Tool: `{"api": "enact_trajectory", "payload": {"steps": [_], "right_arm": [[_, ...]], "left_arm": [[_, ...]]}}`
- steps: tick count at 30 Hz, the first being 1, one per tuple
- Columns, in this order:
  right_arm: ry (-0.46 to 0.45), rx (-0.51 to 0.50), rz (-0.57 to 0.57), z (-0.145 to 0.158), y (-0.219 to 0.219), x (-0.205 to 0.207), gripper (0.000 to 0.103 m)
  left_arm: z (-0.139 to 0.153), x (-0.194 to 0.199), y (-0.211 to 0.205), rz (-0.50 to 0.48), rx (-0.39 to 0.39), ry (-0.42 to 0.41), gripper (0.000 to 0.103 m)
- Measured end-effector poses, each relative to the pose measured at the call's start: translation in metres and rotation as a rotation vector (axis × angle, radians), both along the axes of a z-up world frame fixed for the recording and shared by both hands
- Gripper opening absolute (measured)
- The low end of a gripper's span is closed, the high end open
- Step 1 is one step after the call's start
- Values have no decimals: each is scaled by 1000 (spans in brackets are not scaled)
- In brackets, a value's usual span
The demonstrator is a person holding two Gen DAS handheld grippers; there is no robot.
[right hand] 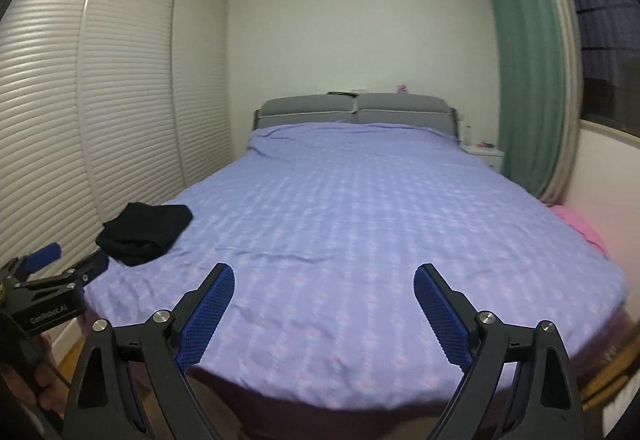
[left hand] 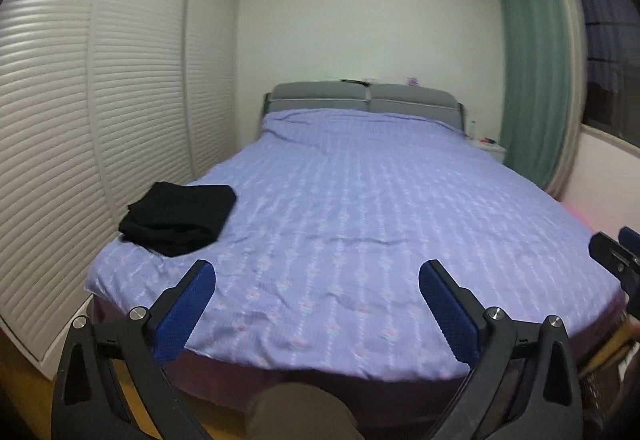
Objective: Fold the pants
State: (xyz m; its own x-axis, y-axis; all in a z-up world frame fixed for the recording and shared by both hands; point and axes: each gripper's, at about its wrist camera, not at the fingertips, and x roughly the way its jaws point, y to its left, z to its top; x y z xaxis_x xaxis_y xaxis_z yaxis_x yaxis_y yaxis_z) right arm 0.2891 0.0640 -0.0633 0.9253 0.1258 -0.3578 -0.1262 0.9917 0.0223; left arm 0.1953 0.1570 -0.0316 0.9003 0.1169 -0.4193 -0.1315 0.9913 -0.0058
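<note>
Black fabric pants (left hand: 178, 217), already folded into a compact, slightly rumpled stack, lying near the front left corner of a wide bed covered in a lilac patterned sheet (left hand: 360, 207). Judged from that: folding apparently finished, or a pause between garments; no other pants visible anywhere on the bed.

Left gripper (left hand: 316, 280), black arms with blue textured pads, raised at the foot of the bed, fingers spread wide, holding nothing. Right gripper (right hand: 324, 282) level beside it, likewise spread wide and empty. Both well apart from the stack, neither touching the sheet.

Next move, if any: either a reach left and forward to tidy or lift the stack, with the jaws closing across the thick folded edge so the layers stay together, or fetching another garment from out of view.

Sheet mostly smooth, light creases near the front edge. Grey padded headboard (right hand: 356, 111) against a pale far wall. White louvred wardrobe doors (left hand: 100, 99) along the left. Green curtain (right hand: 528, 79) and dark window on the right. Something pink (right hand: 580, 226) at the bed's right edge, unclear what.
</note>
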Motion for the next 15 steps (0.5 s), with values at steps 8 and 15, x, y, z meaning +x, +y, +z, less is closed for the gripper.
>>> {"api": "enact_trajectory", "payload": {"steps": [8, 15], "right_arm": [[-26, 12, -55, 1, -29, -61, 95], [-95, -37, -70, 10, -31, -96, 97]], "left_arm": [[3, -48, -33, -49, 21, -3, 103], [13, -73, -41, -58, 40, -25, 103]]}}
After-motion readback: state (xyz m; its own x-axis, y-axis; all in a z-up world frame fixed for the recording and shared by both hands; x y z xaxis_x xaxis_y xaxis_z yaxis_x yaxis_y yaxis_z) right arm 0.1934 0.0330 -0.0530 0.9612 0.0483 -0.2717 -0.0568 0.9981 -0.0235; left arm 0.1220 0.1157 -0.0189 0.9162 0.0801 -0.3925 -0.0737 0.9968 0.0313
